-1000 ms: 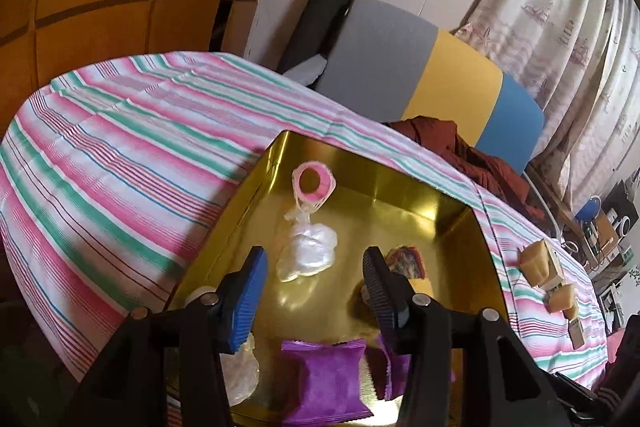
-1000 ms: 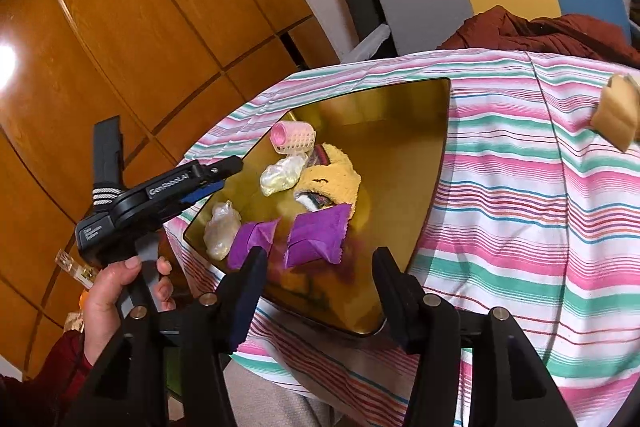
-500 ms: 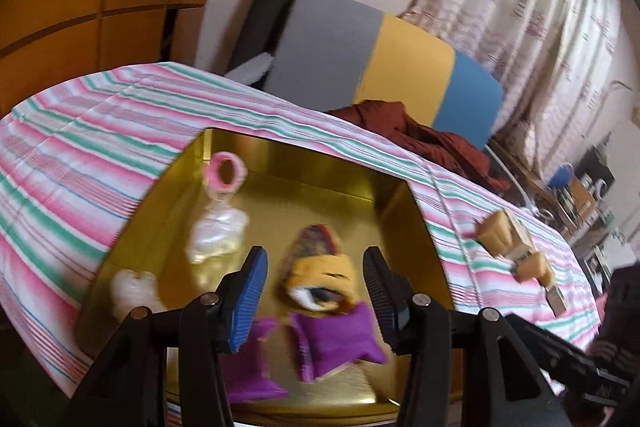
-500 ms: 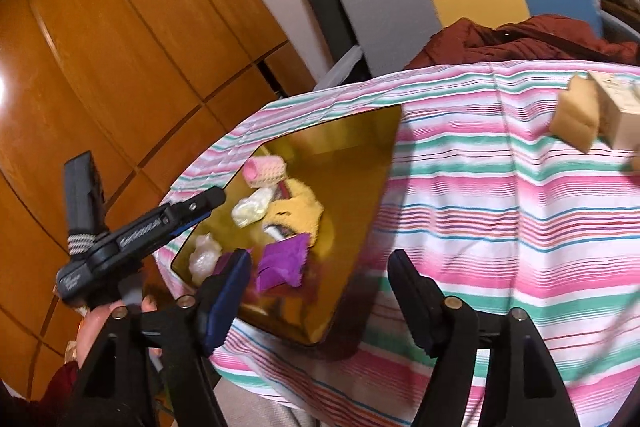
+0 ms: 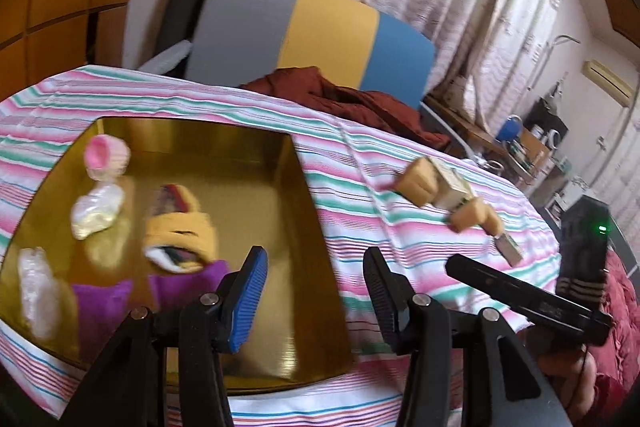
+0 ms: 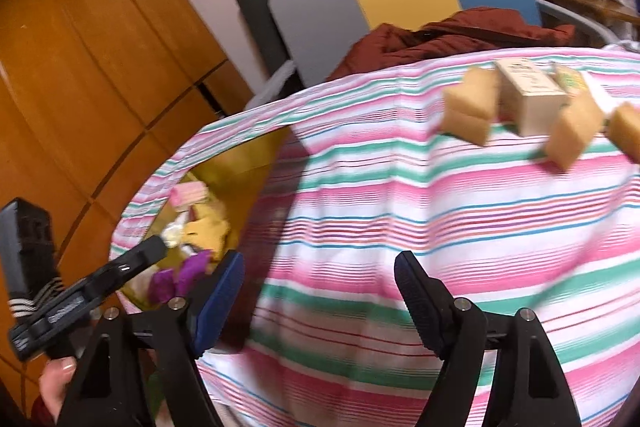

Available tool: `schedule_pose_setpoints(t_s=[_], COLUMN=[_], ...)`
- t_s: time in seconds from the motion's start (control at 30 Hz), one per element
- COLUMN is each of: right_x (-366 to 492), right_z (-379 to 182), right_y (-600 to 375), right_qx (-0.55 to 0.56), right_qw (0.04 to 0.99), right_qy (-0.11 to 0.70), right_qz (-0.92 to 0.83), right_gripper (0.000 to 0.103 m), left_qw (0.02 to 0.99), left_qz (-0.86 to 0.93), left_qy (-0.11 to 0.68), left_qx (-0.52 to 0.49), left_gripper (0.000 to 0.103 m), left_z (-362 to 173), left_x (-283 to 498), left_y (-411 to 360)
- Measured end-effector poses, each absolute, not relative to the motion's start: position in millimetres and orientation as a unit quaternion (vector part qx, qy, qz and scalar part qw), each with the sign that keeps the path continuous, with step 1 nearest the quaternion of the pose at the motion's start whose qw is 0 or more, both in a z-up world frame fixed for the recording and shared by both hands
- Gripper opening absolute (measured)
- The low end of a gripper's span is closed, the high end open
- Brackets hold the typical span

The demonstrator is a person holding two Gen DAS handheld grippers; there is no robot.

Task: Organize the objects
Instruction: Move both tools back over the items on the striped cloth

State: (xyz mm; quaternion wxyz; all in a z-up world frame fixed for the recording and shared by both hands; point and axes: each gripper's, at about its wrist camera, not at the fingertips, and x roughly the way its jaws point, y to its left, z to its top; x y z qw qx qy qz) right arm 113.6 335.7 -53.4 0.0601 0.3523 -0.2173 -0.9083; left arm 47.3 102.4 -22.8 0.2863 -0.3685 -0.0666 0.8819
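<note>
Left wrist view: our left gripper (image 5: pixel 316 291) released, jaws spread, nothing between them, over right wall of shallow gold metal tray (image 5: pixel 308 211) on pink-green striped tablecloth (image 5: pixel 360 223). In tray: pink hair roller (image 5: pixel 105 157), yellow knitted sock (image 5: pixel 182 231), purple fabric pouches (image 5: pixel 176 285).

Right wrist view: our right gripper (image 6: pixel 320 295) released, empty, above cloth. Tan sponge blocks (image 6: pixel 472 105) and cream carton (image 6: pixel 528 97) near table's far right edge, well apart from tray.

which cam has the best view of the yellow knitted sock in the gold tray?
Left wrist: the yellow knitted sock lies near and whole inside the gold tray. In the right wrist view it is small, blurred, at the frame edge.
</note>
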Motion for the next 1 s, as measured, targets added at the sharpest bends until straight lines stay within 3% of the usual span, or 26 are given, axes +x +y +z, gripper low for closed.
schedule_pose_setpoints(t_s=[0.23,0.63,1.0], right_x=[133.3,172.9,147.2], right_z=[-58.8,-55.7,-88.0], right_y=[397.4,538.0,602.8], right_qx=[0.344,0.319,0.355], right_qw=[-0.003,-0.202,-0.206], right_qy=[-0.217,-0.188,-0.164], right_qz=[-0.913,-0.907,-0.897], right_gripper=[0.078,0.079,0.080], left_qw=[0.337,0.396,0.426], left_qz=[0.865,0.834,0.811], left_qy=[-0.028,0.036,0.068], left_qx=[-0.371,-0.384,-0.395], left_gripper=[0.051,0.051,0.051], left_z=[-17.8,-22.3,-29.7], left_x=[64.8,80.2,76.3], left_y=[148.3,222.5,276.1])
